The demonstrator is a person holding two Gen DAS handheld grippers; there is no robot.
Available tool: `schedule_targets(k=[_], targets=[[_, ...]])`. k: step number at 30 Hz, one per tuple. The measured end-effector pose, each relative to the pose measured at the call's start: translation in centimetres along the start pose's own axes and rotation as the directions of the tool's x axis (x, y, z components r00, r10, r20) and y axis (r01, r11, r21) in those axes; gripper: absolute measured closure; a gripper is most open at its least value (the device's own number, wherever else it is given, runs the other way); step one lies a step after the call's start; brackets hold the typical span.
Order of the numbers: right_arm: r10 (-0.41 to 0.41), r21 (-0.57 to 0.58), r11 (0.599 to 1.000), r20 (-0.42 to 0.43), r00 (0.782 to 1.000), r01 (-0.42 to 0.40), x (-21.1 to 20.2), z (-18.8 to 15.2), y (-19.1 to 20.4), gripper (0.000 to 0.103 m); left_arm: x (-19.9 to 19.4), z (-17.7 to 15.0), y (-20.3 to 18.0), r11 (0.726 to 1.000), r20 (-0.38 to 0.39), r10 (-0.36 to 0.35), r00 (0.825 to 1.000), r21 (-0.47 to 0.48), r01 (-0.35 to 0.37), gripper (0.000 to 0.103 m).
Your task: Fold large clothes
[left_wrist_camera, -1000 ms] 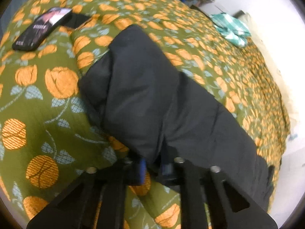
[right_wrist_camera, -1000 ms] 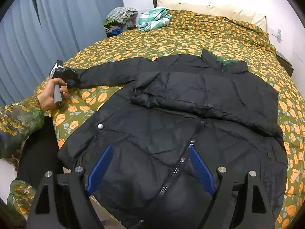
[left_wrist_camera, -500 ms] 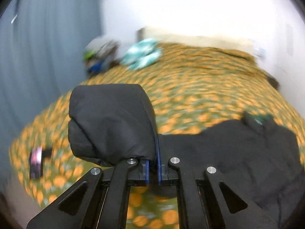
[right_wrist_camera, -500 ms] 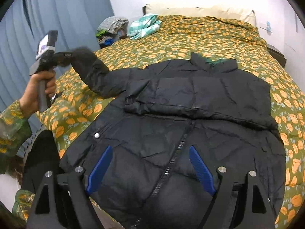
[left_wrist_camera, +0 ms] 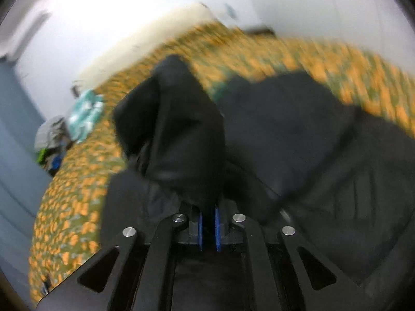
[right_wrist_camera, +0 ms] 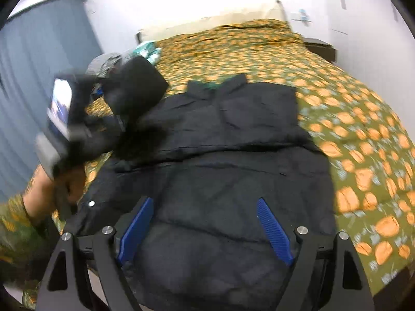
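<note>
Black puffer jacket (right_wrist_camera: 233, 160) spread flat across the near part of the bed (right_wrist_camera: 363, 134), collar toward the pillows, zip front facing up. Left gripper (left_wrist_camera: 207, 223) raised over the jacket's left shoulder, jaws just beginning to part, with the black cuff of the sleeve (left_wrist_camera: 179, 140) between the blue pads; contact of pads on cloth too blurred to confirm. Sleeve bunched and lifted clear of the bed, hanging above the jacket's body. Left hand (right_wrist_camera: 64, 184) wrapped round the gripper handle, patterned green sleeve behind it. Right gripper (right_wrist_camera: 205, 230) low over the jacket's hem, jaws spread wide, nothing between them. Checked green-and-white cloth (left_wrist_camera: 83, 114) lying at the far left corner of the bed, beyond the jacket.
</note>
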State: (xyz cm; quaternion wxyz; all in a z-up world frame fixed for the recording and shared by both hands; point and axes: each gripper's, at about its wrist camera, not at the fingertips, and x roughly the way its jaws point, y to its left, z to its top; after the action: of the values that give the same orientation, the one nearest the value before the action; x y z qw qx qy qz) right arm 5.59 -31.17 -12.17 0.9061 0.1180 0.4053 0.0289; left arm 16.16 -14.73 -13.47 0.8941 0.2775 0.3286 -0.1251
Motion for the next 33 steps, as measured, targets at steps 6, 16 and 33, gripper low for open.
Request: schedule_targets(k=[6, 16, 33], targets=[[0.002, 0.095, 0.996, -0.007, 1.000, -0.001, 0.6, 0.8, -3.5, 0.019, -1.5, -2.8, -4.1, 0.991, 0.012, -0.023, 1.000, 0.135, 0.021, 0.021], [0.241, 0.164, 0.961, -0.096, 0.966, -0.223, 11.4, 7.5, -0.8, 0.018, -5.6, -8.4, 3.3, 0.973, -0.092, -0.100, 0.991, -0.217, 0.078, 0.020], [-0.039, 0.109, 0.994, 0.112, 0.993, 0.027, 8.1, 15.5, -3.8, 0.089, -6.8, -12.1, 7.1, 0.925, -0.121, -0.080, 0.989, -0.379, 0.028, 0.020]])
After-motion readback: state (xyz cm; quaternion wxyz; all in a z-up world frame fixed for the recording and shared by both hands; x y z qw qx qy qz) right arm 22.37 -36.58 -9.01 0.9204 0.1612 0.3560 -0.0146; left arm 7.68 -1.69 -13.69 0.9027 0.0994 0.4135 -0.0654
